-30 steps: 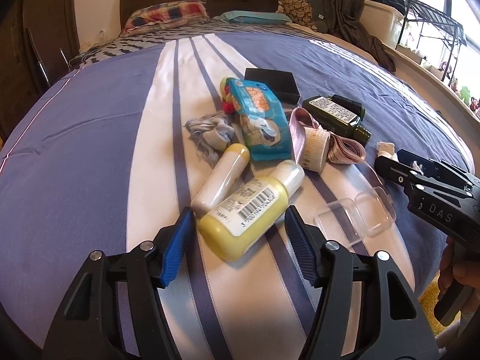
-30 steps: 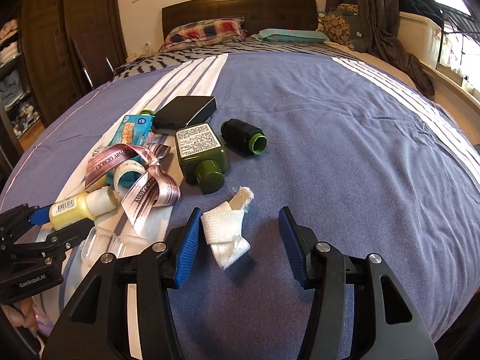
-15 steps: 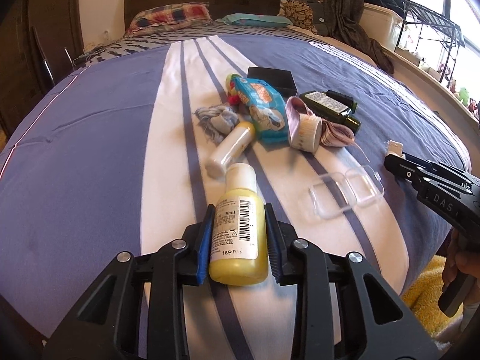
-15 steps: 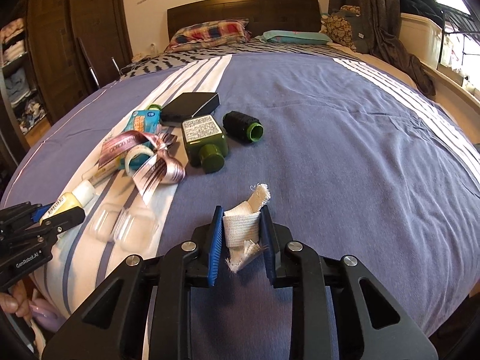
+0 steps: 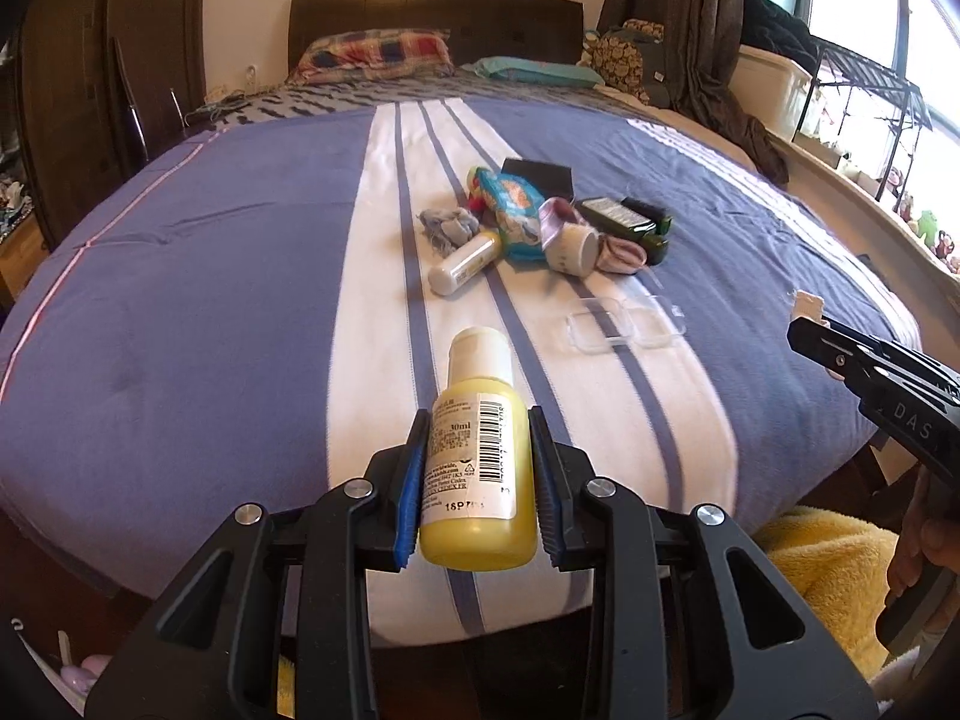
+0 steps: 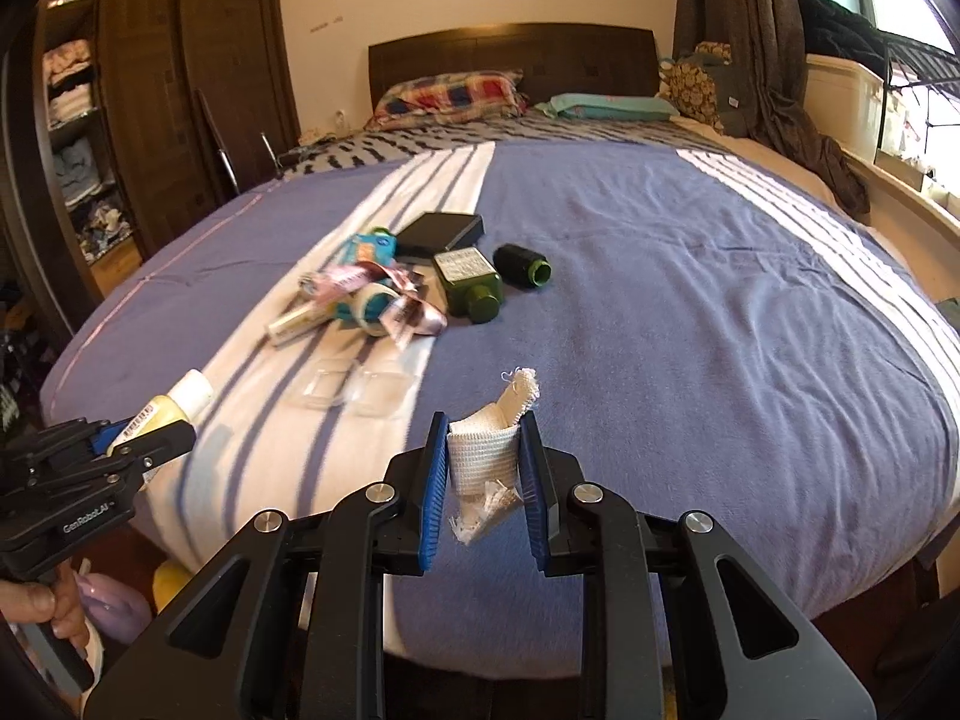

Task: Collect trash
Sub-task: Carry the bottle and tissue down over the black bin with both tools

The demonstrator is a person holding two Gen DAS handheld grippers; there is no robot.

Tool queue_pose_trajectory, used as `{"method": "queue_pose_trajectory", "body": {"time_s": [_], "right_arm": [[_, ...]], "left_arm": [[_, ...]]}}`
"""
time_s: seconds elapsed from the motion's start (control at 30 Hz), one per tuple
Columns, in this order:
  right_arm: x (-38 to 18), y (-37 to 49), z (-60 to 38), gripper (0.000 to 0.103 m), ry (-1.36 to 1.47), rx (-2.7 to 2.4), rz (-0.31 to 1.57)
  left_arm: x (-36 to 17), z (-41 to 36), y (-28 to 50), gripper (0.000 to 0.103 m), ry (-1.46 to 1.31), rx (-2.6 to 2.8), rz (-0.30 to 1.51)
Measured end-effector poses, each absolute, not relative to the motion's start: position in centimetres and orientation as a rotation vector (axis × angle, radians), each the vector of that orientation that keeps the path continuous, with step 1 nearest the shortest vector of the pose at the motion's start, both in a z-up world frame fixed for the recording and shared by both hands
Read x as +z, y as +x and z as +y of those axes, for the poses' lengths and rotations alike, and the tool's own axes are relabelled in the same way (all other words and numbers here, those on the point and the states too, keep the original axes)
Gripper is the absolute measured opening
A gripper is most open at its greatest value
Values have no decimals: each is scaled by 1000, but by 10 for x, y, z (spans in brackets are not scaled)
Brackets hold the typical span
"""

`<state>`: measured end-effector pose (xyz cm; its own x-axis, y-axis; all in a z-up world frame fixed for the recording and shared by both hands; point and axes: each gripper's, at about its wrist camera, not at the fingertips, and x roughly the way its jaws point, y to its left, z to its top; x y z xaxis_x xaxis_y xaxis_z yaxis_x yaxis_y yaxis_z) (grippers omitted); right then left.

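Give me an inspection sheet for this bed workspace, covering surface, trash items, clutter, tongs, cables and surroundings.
Surface: bed with a blue and white striped cover.
Job's things: yellow bottle and white gauze roll, both lifted off the cover.
Clutter: cream tube, blue wipes pack, ribbon spool, green bottle, black box, clear plastic case lying on the cover.
Tongs: left tongs shut on the yellow bottle; right tongs shut on the gauze roll.
Cables: a thin cord or cable lies near the plaid pillow, on its left side; too small to be sure.
Surroundings: headboard, plaid pillow, wardrobe, curtain.
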<state>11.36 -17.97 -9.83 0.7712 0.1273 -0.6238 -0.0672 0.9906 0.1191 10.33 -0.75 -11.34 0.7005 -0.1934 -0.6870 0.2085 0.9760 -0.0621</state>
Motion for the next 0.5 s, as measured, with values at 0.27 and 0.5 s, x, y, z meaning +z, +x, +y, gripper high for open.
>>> {"method": "queue_pose_trajectory", "body": {"time_s": [0.27,0.5], "right_arm": [[-80,57,-163,24,104,175,654],[-89,26,-148,24,84,208,698]], "left_arm": [[-90,-8,44,30,14,-231,699],[-100,-9,11,30,22,-240,709]]}}
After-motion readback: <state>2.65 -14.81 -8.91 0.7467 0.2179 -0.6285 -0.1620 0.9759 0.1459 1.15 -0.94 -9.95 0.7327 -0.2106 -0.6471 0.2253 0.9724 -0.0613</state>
